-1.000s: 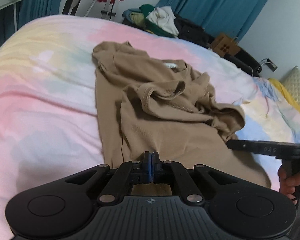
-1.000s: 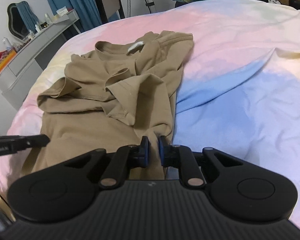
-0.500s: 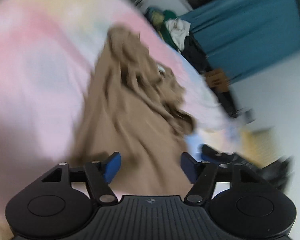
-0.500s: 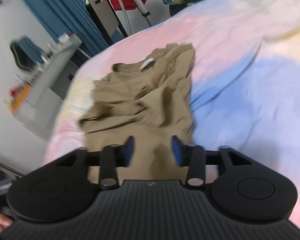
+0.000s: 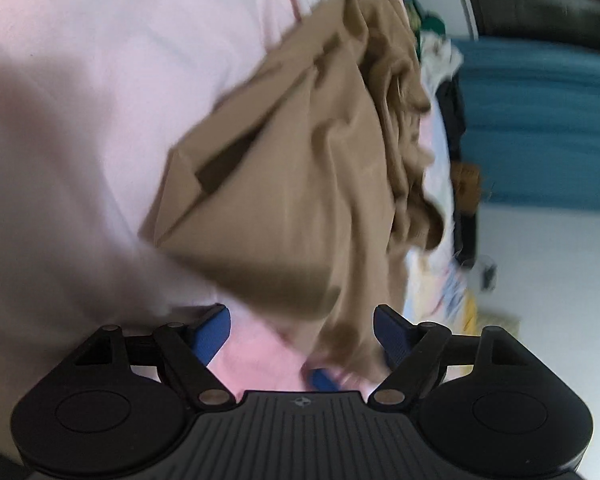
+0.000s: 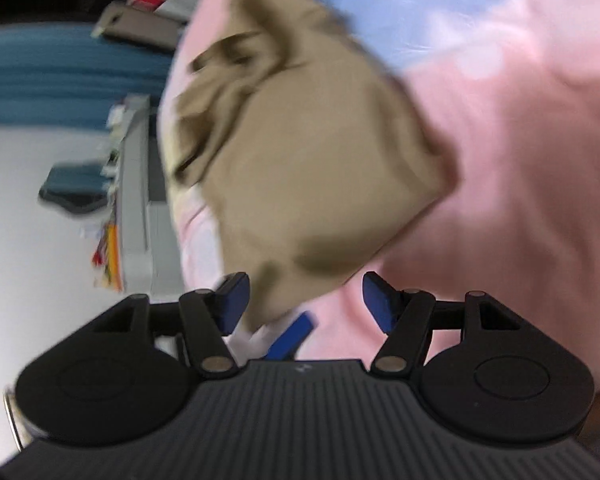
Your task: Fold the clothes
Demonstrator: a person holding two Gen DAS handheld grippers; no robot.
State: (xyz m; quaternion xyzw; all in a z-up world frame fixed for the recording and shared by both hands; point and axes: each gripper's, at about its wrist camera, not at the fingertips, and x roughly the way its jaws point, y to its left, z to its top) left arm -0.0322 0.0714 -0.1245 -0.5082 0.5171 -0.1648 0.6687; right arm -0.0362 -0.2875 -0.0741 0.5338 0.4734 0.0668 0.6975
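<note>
A tan T-shirt (image 5: 300,200) lies crumpled on the pastel tie-dye bed sheet (image 5: 80,120), its hem end nearest me; both views are rolled sideways and blurred. My left gripper (image 5: 302,330) is open just short of the hem, with a corner of cloth hanging between its blue pads. In the right wrist view the same T-shirt (image 6: 300,180) lies on the sheet (image 6: 520,160), and my right gripper (image 6: 306,302) is open at its near corner. A blue pad of the other gripper (image 6: 292,336) shows below it.
Teal curtains (image 5: 540,120) hang behind the bed, with a pile of clothes (image 5: 432,36) and a cardboard box (image 5: 466,184) along its far side. A grey dresser (image 6: 136,200) with small items stands beside the bed.
Both grippers were shut on the shirt's hem a second ago; they have opened and let it go. Both cameras have rolled sideways and drawn close together near the hem.
</note>
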